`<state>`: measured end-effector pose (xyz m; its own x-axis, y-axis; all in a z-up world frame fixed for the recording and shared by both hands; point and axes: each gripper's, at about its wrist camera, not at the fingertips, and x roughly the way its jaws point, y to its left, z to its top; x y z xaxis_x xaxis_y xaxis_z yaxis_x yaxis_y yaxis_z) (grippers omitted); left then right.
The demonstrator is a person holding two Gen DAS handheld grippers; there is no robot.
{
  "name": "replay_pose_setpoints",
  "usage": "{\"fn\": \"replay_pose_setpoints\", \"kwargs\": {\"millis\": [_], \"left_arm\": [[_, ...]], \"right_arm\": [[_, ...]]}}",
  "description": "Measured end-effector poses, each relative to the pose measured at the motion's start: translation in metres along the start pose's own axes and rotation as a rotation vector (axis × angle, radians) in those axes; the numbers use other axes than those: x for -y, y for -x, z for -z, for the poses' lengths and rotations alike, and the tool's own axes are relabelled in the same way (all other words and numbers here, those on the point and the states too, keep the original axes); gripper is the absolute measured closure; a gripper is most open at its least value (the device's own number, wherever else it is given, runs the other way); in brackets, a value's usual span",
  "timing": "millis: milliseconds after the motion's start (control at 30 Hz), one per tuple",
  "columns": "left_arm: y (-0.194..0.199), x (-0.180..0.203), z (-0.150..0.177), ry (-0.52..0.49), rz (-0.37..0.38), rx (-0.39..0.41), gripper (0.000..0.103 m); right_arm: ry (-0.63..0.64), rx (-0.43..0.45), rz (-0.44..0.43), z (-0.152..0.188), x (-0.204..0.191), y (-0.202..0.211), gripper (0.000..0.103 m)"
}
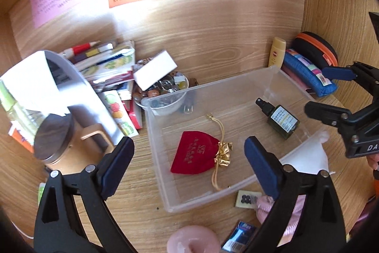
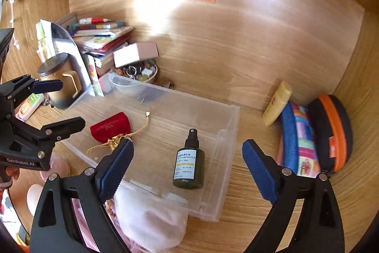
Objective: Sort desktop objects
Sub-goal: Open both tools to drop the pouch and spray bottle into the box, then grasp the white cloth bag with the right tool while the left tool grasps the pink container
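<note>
A clear plastic bin point(image 1: 165, 184) point(image 2: 227, 115) stands on the wooden desk. In it lie a red velvet pouch point(image 1: 194, 155) point(image 2: 111, 126) with gold cord and a dark green spray bottle point(image 1: 281, 119) point(image 2: 189, 165). My left gripper point(image 1: 189, 155) is open and empty, above the pouch at the bin's near left. My right gripper point(image 2: 187, 160) is open and empty, above the bottle. Each gripper shows in the other's view: the right gripper point(image 1: 329, 91) and the left gripper point(image 2: 64, 103). A white cloth bag point(image 1: 305, 158) point(image 2: 151, 217) lies against the bin's near wall.
Books point(image 1: 111, 68) are stacked beside a gold mug point(image 1: 61, 141) and a bowl of beads point(image 1: 163, 94) with a white box point(image 1: 155, 72) on it. A yellow tube point(image 2: 277, 106), a blue pouch point(image 2: 298, 141) and an orange-zip case point(image 2: 331, 132) stand at the right. A pink item point(image 1: 191, 238) and a small tile point(image 1: 246, 198) lie near.
</note>
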<state>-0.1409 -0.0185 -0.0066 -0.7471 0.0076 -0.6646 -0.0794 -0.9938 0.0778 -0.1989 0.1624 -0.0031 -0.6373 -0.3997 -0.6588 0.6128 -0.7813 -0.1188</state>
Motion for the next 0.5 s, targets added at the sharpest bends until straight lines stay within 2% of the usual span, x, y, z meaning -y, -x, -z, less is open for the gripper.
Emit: {"fn": "replay_pose_setpoints", "kwargs": {"millis": [100, 367, 500], "left_arm": [[0.013, -0.003, 0.003, 0.006, -0.009, 0.013, 0.006], [0.035, -0.005, 0.018, 0.008, -0.026, 0.032, 0.005], [0.039, -0.004, 0.027, -0.015, -0.041, 0.027, 0.003]], "right_arm": [[0.013, 0.041, 0.011, 0.003, -0.005, 0.017, 0.002], [0.035, 0.124, 0.059, 0.011, -0.020, 0.049, 0.001], [0.024, 0.123, 0.059, 0.017, -0.022, 0.055, 0.001]]}}
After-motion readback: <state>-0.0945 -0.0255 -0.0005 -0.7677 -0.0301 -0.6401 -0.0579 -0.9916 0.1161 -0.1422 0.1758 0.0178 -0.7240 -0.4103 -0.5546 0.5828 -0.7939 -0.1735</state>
